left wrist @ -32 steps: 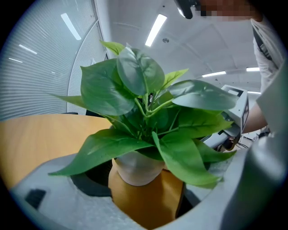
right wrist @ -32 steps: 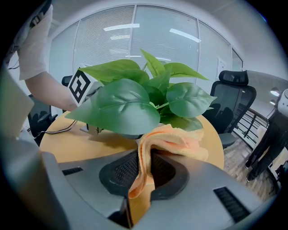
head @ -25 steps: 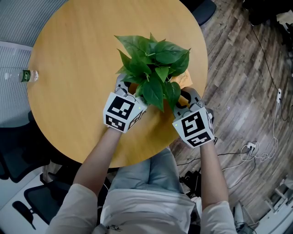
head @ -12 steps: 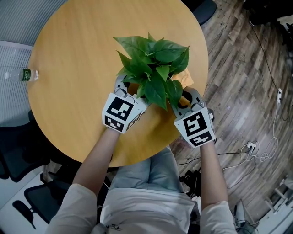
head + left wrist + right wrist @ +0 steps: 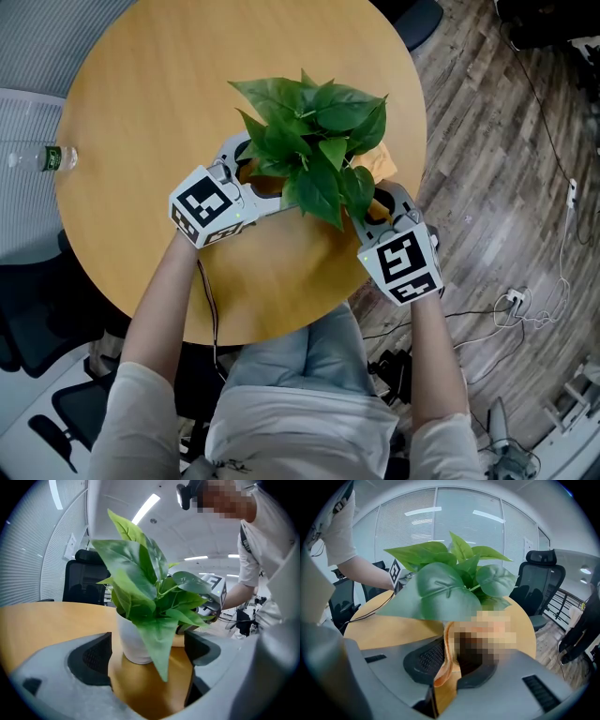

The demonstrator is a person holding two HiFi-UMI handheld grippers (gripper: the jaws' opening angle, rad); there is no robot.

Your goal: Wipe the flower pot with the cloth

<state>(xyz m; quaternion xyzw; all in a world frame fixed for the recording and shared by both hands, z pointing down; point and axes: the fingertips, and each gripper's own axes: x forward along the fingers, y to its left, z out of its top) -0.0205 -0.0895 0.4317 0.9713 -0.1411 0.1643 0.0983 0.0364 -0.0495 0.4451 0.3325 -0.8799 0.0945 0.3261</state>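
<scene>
A leafy green plant (image 5: 309, 131) stands in a white flower pot (image 5: 130, 638) on the round wooden table (image 5: 150, 84). In the head view the leaves hide most of the pot. My left gripper (image 5: 249, 174) is at the pot's left side, open, and the pot stands just past its fingertips in the left gripper view. My right gripper (image 5: 373, 201) is at the pot's right front, shut on an orange cloth (image 5: 444, 665). The cloth (image 5: 380, 166) lies against the pot under the leaves. A mosaic patch covers part of the right gripper view.
A plastic water bottle (image 5: 39, 157) lies off the table's left edge. Black office chairs (image 5: 539, 581) stand around the table. Cables and a plug (image 5: 516, 305) lie on the wooden floor to the right. The table edge is close to my body.
My left gripper has swung away from the pot's front to its left side. The right gripper with the cloth has barely moved.
</scene>
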